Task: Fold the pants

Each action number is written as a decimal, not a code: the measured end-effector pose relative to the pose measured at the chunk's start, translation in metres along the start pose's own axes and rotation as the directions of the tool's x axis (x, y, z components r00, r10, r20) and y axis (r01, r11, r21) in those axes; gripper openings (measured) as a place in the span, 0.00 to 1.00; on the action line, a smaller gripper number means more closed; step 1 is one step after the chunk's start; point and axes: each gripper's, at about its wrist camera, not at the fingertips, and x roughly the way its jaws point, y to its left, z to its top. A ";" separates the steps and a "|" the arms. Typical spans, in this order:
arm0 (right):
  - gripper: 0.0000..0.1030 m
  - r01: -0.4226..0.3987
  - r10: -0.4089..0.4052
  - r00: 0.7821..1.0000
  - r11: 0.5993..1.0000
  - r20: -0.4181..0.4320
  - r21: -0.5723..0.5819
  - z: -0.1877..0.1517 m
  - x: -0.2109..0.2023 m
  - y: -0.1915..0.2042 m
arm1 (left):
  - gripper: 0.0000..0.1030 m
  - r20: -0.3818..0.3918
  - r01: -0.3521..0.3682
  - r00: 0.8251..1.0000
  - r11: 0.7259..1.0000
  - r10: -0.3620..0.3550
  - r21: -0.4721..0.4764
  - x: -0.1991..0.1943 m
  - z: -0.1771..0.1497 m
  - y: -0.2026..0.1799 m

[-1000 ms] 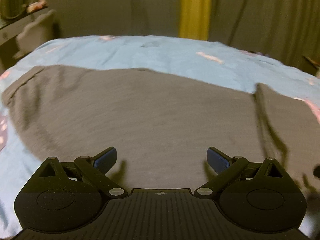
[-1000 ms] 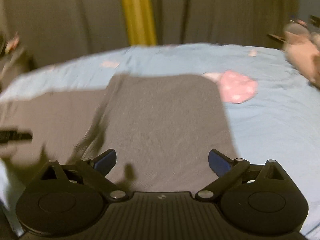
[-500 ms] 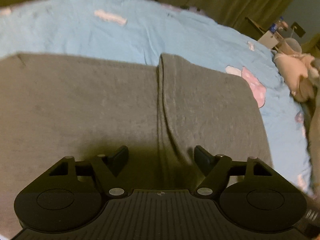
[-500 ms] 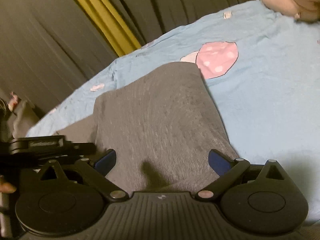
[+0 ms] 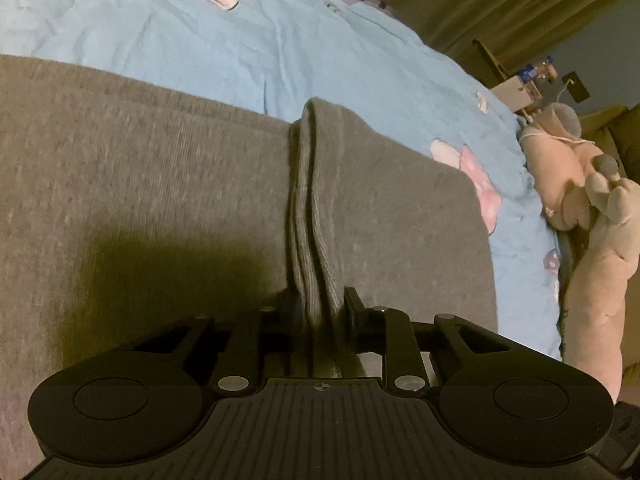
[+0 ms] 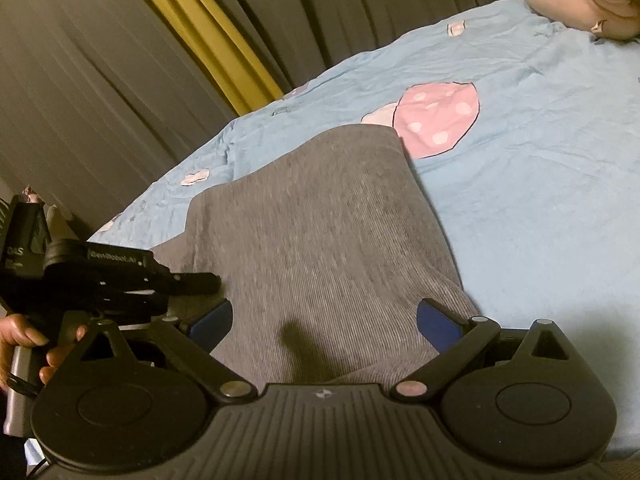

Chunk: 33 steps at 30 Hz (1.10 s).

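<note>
Grey ribbed pants (image 5: 140,184) lie flat on a light blue bed sheet (image 5: 240,40), with one end folded over onto the rest. My left gripper (image 5: 320,308) is shut on the layered hem edge of that folded part (image 5: 316,220), at the near side. In the right wrist view the folded part of the pants (image 6: 320,240) lies between the fingers of my right gripper (image 6: 324,320), which is open and holds nothing. The left gripper also shows at the left of the right wrist view (image 6: 200,280), held by a hand.
A pink and grey plush toy (image 5: 592,216) lies at the bed's right edge. Dark curtains with a yellow strip (image 6: 208,40) hang behind the bed. The sheet has a pink spotted mushroom print (image 6: 436,116) beside the pants.
My left gripper has swung right to the folded edge and closed on it. My right gripper has tilted and come closer to the folded part, still open.
</note>
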 end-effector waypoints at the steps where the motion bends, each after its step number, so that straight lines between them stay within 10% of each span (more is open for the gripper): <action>1: 0.96 0.002 -0.002 1.000 1.000 0.004 -0.006 0.000 0.000 0.001 | 0.32 -0.003 0.001 1.000 1.000 -0.001 -0.002 0.003 0.001 0.000; 10: 0.96 0.101 -0.086 0.982 0.991 0.169 -0.082 0.000 -0.016 0.013 | 0.15 0.035 -0.043 0.999 0.996 0.041 0.074 -0.012 0.004 -0.025; 13: 0.96 0.015 -0.015 0.974 1.000 0.225 0.001 0.000 -0.026 0.000 | 0.15 0.038 0.000 0.999 0.999 -0.002 0.044 -0.033 0.009 -0.019; 25: 0.96 0.013 -0.006 0.995 0.997 0.098 -0.071 0.001 -0.007 0.008 | 0.16 0.090 -0.138 0.986 0.990 0.138 -0.003 -0.087 0.009 0.043; 29: 0.96 0.098 -0.100 0.995 0.991 -0.013 -0.093 -0.001 0.016 0.010 | 0.23 0.103 -0.161 0.980 0.983 0.170 -0.092 -0.086 0.003 0.064; 33: 0.96 0.107 -0.111 0.993 0.986 -0.028 -0.126 -0.004 0.022 0.014 | 0.56 0.122 -0.155 0.979 0.985 0.163 -0.070 -0.092 -0.006 0.063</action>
